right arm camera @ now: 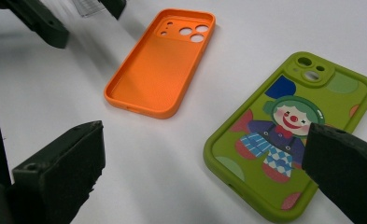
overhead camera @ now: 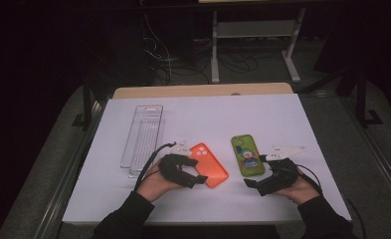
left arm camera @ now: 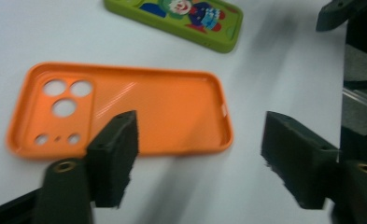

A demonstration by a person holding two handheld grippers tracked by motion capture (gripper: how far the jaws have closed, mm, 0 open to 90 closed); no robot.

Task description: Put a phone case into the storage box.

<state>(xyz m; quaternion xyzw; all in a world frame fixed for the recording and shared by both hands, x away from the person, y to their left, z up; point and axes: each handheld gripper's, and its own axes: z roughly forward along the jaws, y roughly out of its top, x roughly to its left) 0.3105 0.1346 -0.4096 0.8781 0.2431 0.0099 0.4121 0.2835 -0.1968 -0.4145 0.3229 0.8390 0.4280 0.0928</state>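
Orange phone case (left arm camera: 125, 114) lay hollow side up on the white table (overhead camera: 203, 119), just past the left gripper (left arm camera: 200, 158), whose jaws stood wide apart with nothing between them. Right gripper (right arm camera: 204, 172) had its jaws spread too, near the green phone case (right arm camera: 293, 135) (the one with a clown picture). Farther left sat a clear plastic tray (overhead camera: 143, 139), well apart from both cases.

You have an orange phone case (overhead camera: 209, 164) lying open side up on the white worktop (overhead camera: 208, 117), camera holes at its far end. Just right of it lies a green phone case (overhead camera: 246, 155), clown picture facing up.
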